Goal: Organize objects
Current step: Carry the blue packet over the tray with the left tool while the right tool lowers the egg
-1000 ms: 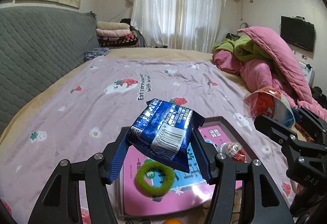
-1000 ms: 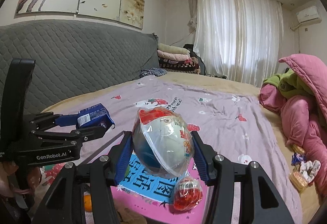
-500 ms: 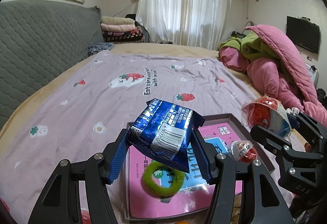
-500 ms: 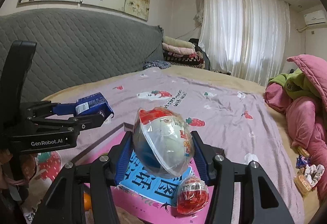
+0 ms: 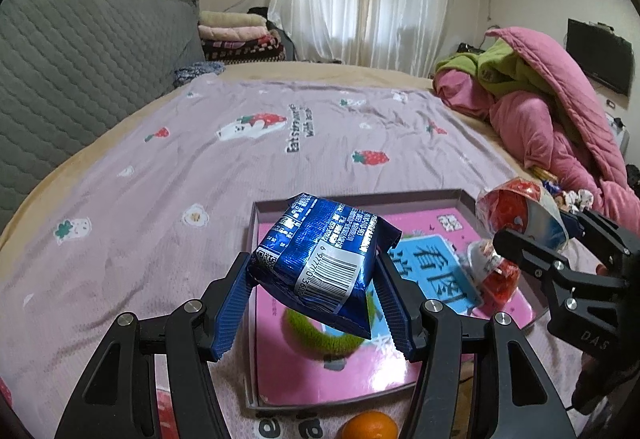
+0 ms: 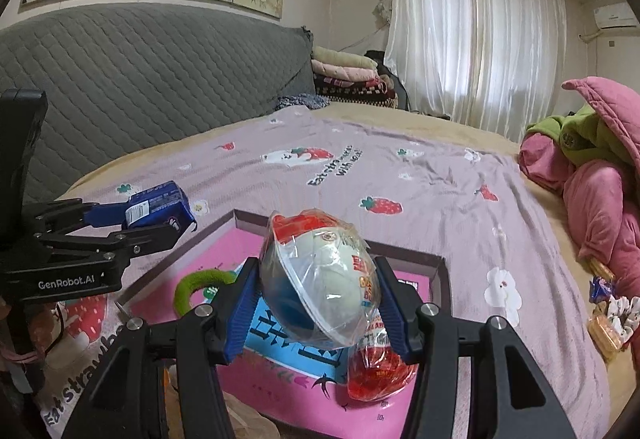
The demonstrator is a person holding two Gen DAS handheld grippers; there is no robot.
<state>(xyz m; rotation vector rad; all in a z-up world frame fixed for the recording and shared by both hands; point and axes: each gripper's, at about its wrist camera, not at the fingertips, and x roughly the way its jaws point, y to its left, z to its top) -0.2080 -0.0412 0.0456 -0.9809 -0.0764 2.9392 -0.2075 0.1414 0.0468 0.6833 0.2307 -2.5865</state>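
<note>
Both grippers have drifted forward over the bed since a second ago, so the pink-lined tray [image 5: 454,201] now sits lower and nearer in each view. The left gripper [image 5: 316,281] is clamped on a blue foil snack packet [image 5: 320,259], held above the tray's near left part. The right gripper [image 6: 316,303] squeezes a clear-wrapped egg-shaped toy [image 6: 320,279], white and blue with a red top, over the tray's right side.

The packet hides part of the green hair tie [image 5: 316,333] lying in the tray; a smaller red wrapped egg [image 6: 378,371] lies in the tray too, half covered by the toy. An orange fruit [image 5: 370,427] is cut off at the frame's bottom edge, outside the tray. Small wrapped items [image 6: 608,307] by the pink quilt [image 5: 560,119] are too small to identify. The tray rests on a strawberry-print sheet [image 5: 200,167].
</note>
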